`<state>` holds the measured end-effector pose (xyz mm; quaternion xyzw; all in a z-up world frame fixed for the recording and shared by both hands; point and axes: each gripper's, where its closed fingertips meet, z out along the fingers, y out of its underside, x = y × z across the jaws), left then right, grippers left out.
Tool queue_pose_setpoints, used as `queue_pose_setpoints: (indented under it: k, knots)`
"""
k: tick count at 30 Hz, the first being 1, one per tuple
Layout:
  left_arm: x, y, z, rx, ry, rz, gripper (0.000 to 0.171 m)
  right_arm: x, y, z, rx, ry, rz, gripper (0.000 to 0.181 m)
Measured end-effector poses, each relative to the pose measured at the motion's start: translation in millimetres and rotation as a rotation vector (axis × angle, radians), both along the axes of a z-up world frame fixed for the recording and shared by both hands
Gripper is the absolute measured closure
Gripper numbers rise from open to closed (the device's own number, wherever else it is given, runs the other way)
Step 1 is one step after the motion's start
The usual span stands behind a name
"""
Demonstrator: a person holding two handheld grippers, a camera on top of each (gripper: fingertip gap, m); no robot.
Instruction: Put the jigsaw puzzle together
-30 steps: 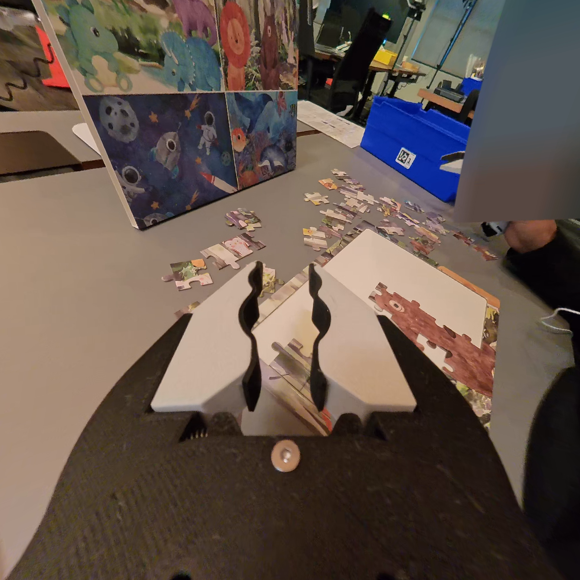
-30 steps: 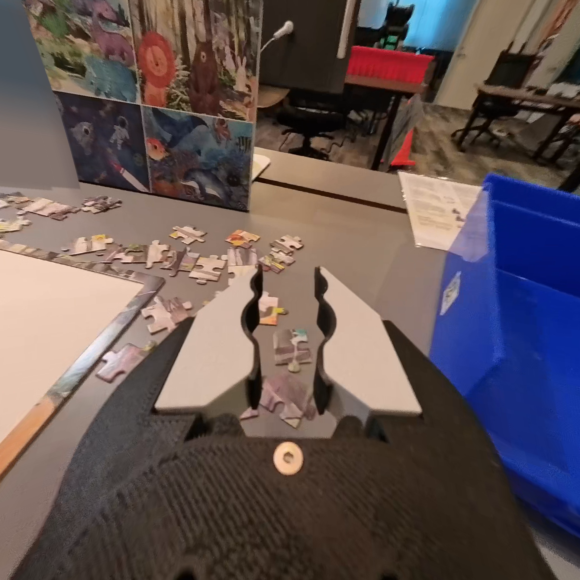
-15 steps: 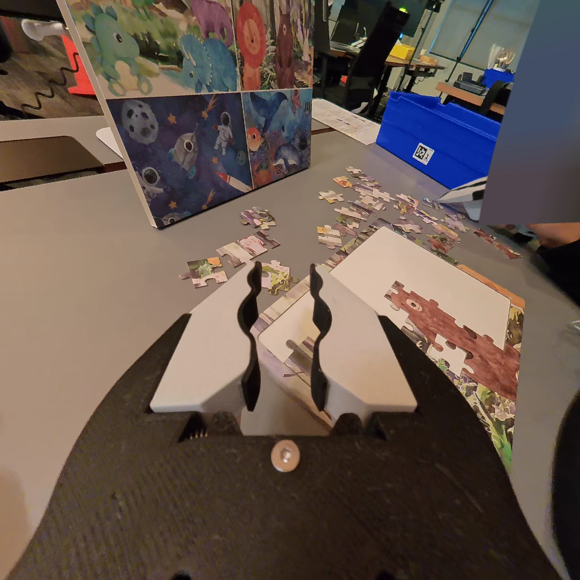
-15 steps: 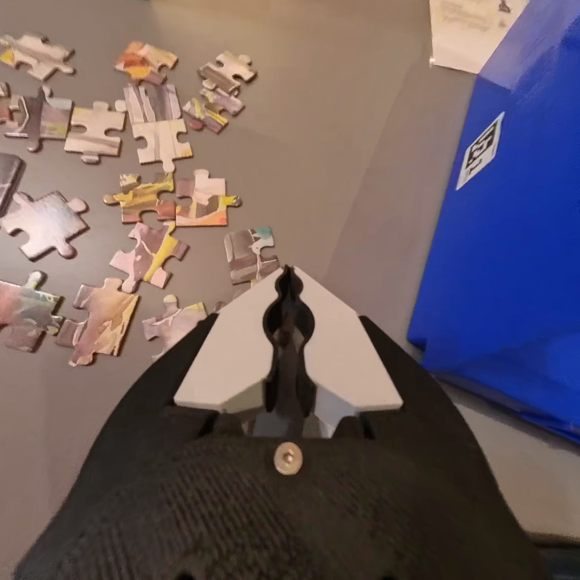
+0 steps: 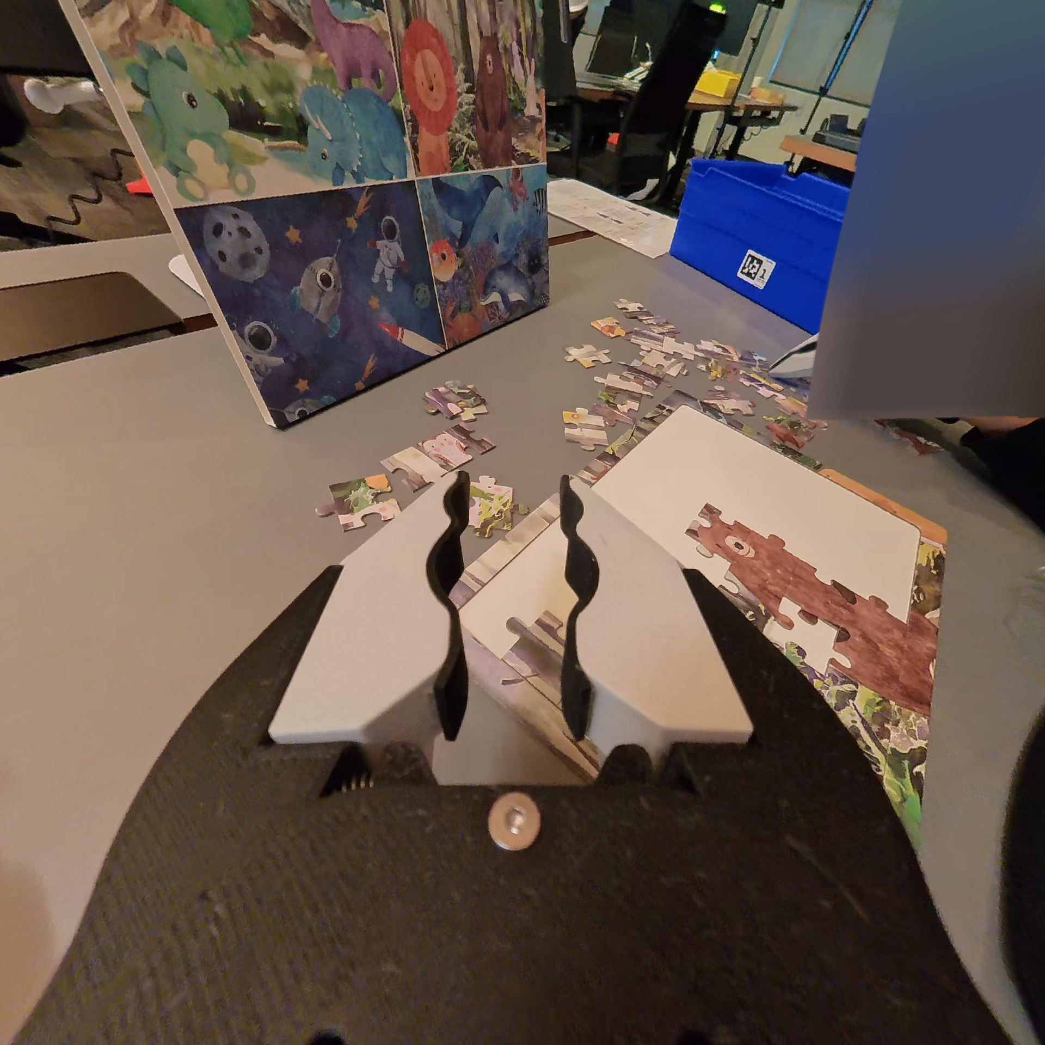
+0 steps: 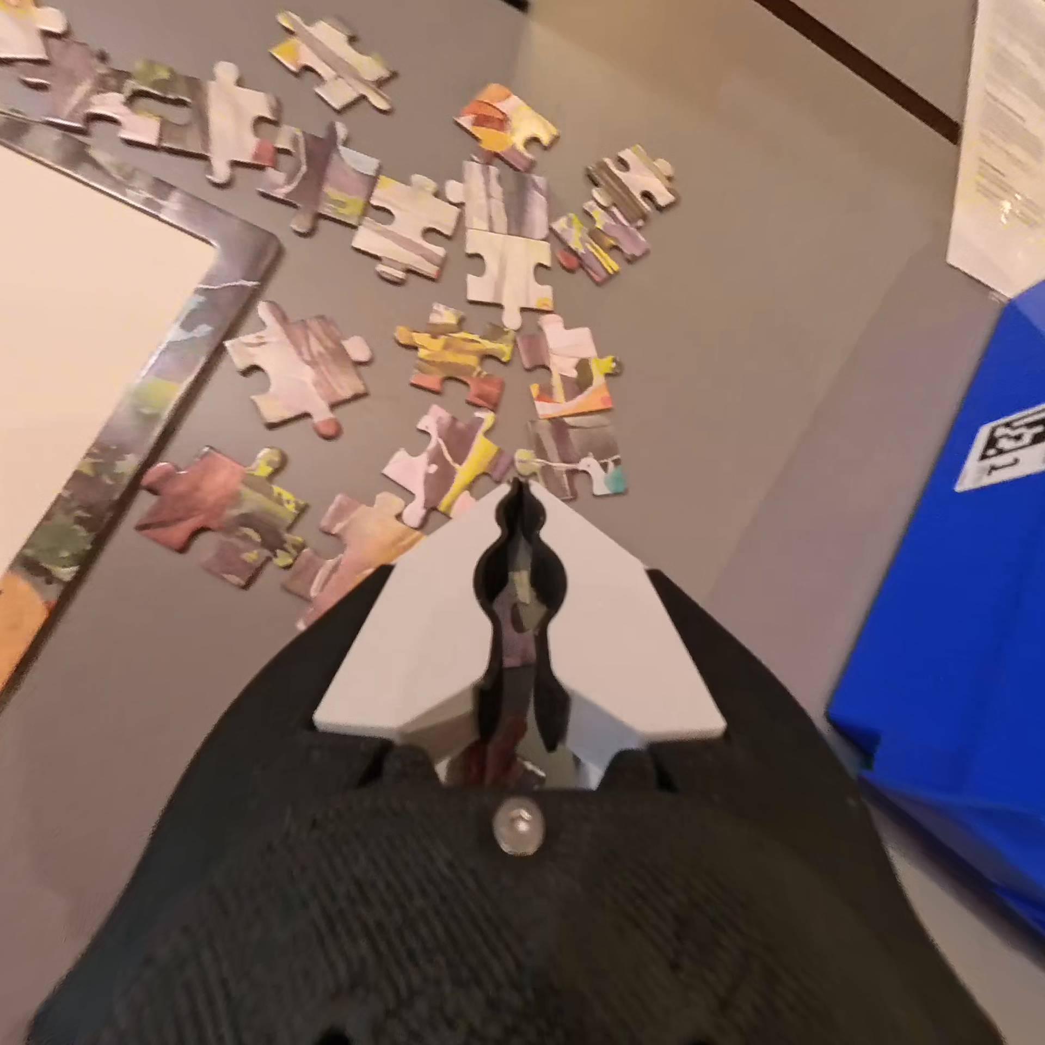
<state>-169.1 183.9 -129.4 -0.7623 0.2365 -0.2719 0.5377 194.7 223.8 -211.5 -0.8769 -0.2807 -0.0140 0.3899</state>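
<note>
The puzzle tray [image 5: 735, 469] lies flat on the grey table, with a brown bear section [image 5: 820, 594] and a green border stretch assembled in it. My left gripper [image 5: 513, 486] is open and empty, hovering over the tray's near left corner. Loose pieces [image 5: 650, 373] lie beyond the tray, and a few more [image 5: 435, 452] lie to its left. My right gripper [image 6: 517, 500] points down at the table and is shut on a puzzle piece [image 6: 520, 622], which shows edge-on between the jaws. More loose pieces [image 6: 458, 362] lie just ahead, beside the tray's corner [image 6: 226, 266].
An upright picture board [image 5: 367, 226] with animal and space scenes stands at the back left. A blue bin [image 6: 961, 565] sits close on the right of my right gripper, also seen in the left wrist view [image 5: 752, 226]. A paper sheet [image 6: 1006, 141] lies behind the bin. The gap from one gripper's tips to the other's is roughly 40 centimetres. The left tips stand about 20 centimetres off the brown bear section [image 5: 820, 594].
My right gripper tipped down over the loose pieces, shut on one, and now holds it a little above the table. My left gripper stayed open and shifted only slightly.
</note>
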Motion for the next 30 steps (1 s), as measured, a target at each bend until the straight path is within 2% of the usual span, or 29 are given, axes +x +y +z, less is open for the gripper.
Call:
queue_pose_setpoints:
  k: [4,8,10,12,14,18,21,24,27,30]
  knots:
    - [1,0,-1,-0.003,0.006,-0.003,0.142,-9,1,5,0.039,0.014,0.060,0.181]
    - [1,0,-1,-0.003,0.005,-0.002,0.142,8,11,32,0.219,0.007,0.021,0.181]
    - [1,0,-2,-0.004,0.003,-0.002,0.141,12,14,41,0.267,0.072,0.005,0.170]
    - [1,1,-3,-0.008,0.003,-0.003,0.141,13,17,39,0.241,0.165,-0.002,0.151]
    - [2,0,-4,-0.013,0.002,-0.007,0.141,11,17,31,0.167,0.237,0.005,0.140]
    - [3,1,-6,-0.022,0.001,-0.013,0.141,10,19,18,0.063,0.265,0.036,0.134]
    - [5,0,-6,-0.025,-0.006,-0.022,0.141,20,21,4,-0.003,0.202,0.040,0.136]
    - [7,0,-8,-0.025,0.003,-0.025,0.141,18,20,0,-0.059,0.246,0.052,0.139]
    - [8,-1,-10,-0.034,0.003,-0.032,0.141,14,18,0,-0.063,0.246,0.084,0.149]
    - [10,-1,-12,-0.040,0.007,-0.037,0.141,12,18,0,-0.058,0.237,0.093,0.149]
